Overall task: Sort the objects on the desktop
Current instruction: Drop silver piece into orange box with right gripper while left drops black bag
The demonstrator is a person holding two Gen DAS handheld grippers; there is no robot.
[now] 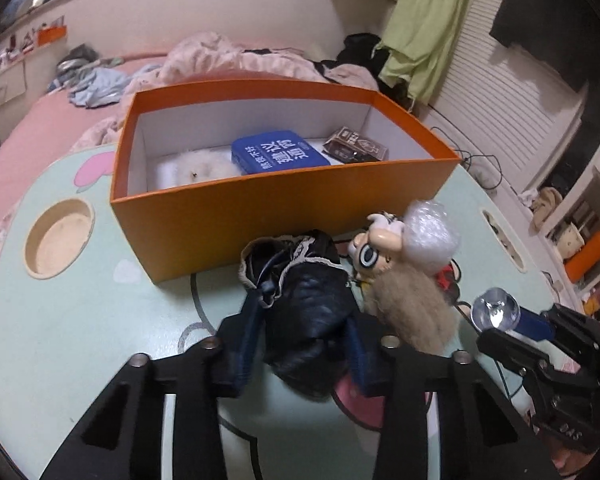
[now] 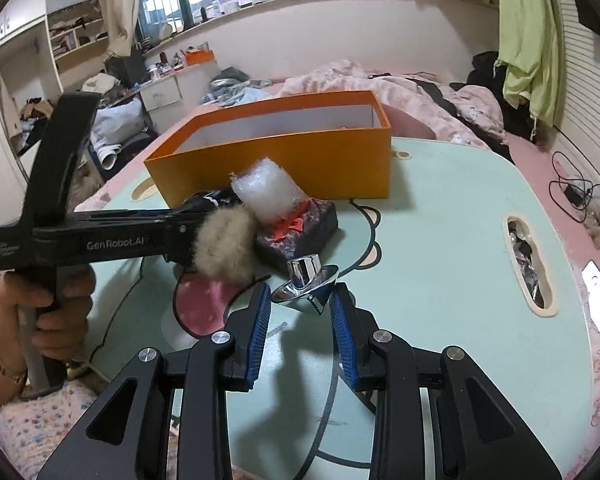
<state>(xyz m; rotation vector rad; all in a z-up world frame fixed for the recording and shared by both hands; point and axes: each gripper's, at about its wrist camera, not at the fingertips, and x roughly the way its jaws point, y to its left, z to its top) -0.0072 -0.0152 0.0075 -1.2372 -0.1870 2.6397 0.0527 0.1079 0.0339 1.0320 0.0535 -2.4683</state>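
Observation:
My left gripper (image 1: 304, 320) is shut on a black drawstring pouch (image 1: 308, 300), just in front of the orange box (image 1: 260, 208). In the right wrist view the left gripper (image 2: 200, 216) reaches in from the left, held by a hand (image 2: 40, 312). My right gripper (image 2: 300, 292) is shut on a shiny chrome piece (image 2: 304, 280), held just above the table; it also shows in the left wrist view as the right gripper (image 1: 512, 324). A furry doll keychain (image 1: 380, 248) and a bubble-wrap bundle (image 1: 432, 236) lie beside the pouch. The box holds a blue tin (image 1: 280, 156), a white fluffy thing (image 1: 196, 168) and a brown packet (image 1: 356, 144).
The mint-green table (image 1: 80, 320) has a round cup hole (image 1: 58, 238) on the left and a slot (image 2: 528, 256) on the right. A dark patterned pouch with a red bow (image 2: 300, 224) lies under the bubble wrap. A bed with pink bedding lies behind the table.

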